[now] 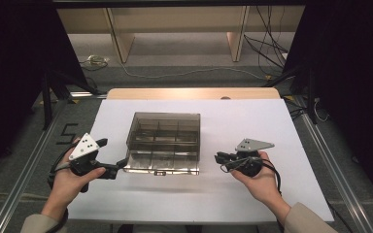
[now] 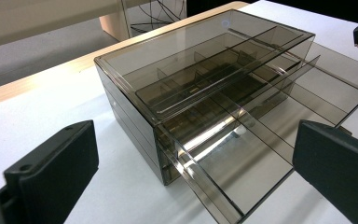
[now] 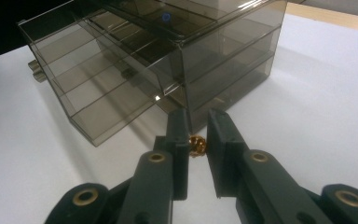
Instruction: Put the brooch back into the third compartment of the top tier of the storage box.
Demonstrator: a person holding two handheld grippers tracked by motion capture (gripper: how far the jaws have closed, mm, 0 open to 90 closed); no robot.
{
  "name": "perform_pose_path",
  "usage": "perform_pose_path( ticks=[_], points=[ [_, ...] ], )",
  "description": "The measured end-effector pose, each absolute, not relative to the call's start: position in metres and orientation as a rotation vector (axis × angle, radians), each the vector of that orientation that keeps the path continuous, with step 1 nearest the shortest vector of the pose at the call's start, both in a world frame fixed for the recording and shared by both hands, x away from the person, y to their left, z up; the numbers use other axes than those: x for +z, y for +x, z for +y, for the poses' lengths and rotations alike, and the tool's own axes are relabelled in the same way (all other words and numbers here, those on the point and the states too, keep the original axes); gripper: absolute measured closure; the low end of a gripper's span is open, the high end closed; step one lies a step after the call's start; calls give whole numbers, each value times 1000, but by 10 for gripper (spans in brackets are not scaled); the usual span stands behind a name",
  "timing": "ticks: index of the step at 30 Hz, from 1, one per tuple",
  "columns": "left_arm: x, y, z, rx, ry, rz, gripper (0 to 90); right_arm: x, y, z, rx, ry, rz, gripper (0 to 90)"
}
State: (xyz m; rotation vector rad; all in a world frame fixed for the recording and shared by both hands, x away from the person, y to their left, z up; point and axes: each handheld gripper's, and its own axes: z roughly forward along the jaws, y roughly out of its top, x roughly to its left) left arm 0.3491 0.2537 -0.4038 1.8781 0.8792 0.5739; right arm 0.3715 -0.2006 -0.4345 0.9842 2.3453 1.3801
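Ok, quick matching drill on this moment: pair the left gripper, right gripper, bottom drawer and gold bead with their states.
Things:
1. left gripper
2. right gripper
3. bottom drawer
4. gold bead

States:
A. pulled out of the smoky plastic box
B. jaws wide apart, nothing between them
C. pinched between two black jaws
D. shut on a small item

Pairs: 1-B, 2-D, 3-A, 4-C

Drawer box [image 1: 164,141] mid-table [image 1: 252,194], between left gripper [image 1: 119,167] and right gripper [image 1: 217,158].
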Motion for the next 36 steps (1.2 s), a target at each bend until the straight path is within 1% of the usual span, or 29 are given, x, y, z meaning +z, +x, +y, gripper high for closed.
perform_pose_path(
  ticks=[36],
  points=[
    [-403,348,254,580,1887,874,0,-427,370,-198,1432,965,2308,801]
  ],
)
